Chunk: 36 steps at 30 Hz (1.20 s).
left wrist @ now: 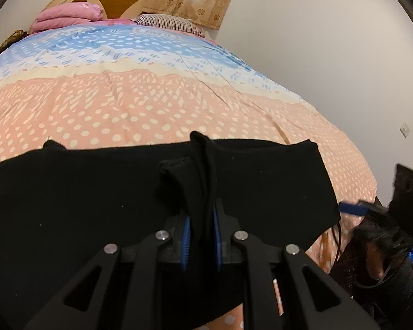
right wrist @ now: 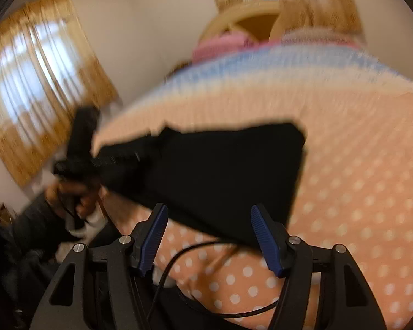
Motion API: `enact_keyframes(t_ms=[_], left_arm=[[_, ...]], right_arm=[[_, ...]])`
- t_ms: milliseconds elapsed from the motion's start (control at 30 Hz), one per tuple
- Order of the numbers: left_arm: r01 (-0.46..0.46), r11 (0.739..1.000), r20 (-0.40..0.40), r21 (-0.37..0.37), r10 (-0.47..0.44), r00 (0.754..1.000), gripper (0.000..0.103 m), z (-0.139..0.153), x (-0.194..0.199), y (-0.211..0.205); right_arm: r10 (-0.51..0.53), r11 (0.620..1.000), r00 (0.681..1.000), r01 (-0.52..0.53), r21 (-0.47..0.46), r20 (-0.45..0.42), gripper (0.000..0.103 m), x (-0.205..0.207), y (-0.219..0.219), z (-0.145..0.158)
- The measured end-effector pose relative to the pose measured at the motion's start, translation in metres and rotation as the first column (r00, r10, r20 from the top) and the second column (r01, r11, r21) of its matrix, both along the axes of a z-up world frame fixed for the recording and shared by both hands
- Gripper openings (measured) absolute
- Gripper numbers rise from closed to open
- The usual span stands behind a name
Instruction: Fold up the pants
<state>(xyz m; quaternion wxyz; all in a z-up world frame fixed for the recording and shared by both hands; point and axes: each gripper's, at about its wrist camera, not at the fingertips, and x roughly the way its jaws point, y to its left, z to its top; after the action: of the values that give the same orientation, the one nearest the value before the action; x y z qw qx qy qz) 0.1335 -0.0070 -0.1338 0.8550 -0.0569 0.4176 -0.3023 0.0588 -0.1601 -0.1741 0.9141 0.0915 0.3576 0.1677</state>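
The black pants [left wrist: 261, 181] lie on the bed [left wrist: 151, 104], near its foot edge and far from the pink blanket [left wrist: 68, 15] by the headboard. The left hand-held gripper [left wrist: 202, 228] is clenched on a bunched ridge of the pants, the dark cloth pinched between its blue pads and standing up above them. The right hand-held gripper [right wrist: 209, 236] is released, its jaws spread wide with nothing between them, just short of the near edge of the pants [right wrist: 220, 170]. That view is smeared by motion, so the exact lie of the cloth there is uncertain, but the pants appear as a compact, roughly rectangular shape, which suggests at least one fold is already made. A further fold or a final flattening probably remains, and the left grip must let go.
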Motion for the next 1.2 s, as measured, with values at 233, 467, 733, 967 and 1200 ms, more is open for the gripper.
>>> enact_keyframes(t_ms=[233, 467, 733, 967, 1200], left_arm=[[-0.029, 0.999, 0.057, 0.044, 0.026, 0.998, 0.045, 0.001, -0.005, 0.003], [-0.085, 0.992, 0.093, 0.094, 0.077, 0.993, 0.067, 0.005, -0.003, 0.014], [-0.156, 0.975, 0.111, 0.16, 0.139, 0.984, 0.072, 0.001, -0.004, 0.048], [-0.22, 0.956, 0.123, 0.192, 0.199, 0.972, 0.077, 0.002, -0.008, 0.084], [-0.315, 0.916, 0.175, 0.247, 0.277, 0.945, 0.09, 0.004, -0.01, 0.124]], right_arm=[[-0.02, 0.997, 0.998, 0.015, 0.071, 0.062, 0.065, -0.003, -0.009, 0.026], [-0.111, 0.994, 0.992, 0.112, -0.004, 0.058, 0.068, 0.044, 0.007, 0.021], [-0.123, 0.992, 0.992, 0.123, 0.01, 0.007, 0.068, 0.055, 0.01, 0.018], [-0.009, 0.996, 0.999, 0.013, -0.083, 0.049, 0.068, 0.068, 0.074, 0.024], [0.139, 0.986, 0.987, -0.131, -0.106, 0.075, 0.068, 0.1, 0.149, 0.014]])
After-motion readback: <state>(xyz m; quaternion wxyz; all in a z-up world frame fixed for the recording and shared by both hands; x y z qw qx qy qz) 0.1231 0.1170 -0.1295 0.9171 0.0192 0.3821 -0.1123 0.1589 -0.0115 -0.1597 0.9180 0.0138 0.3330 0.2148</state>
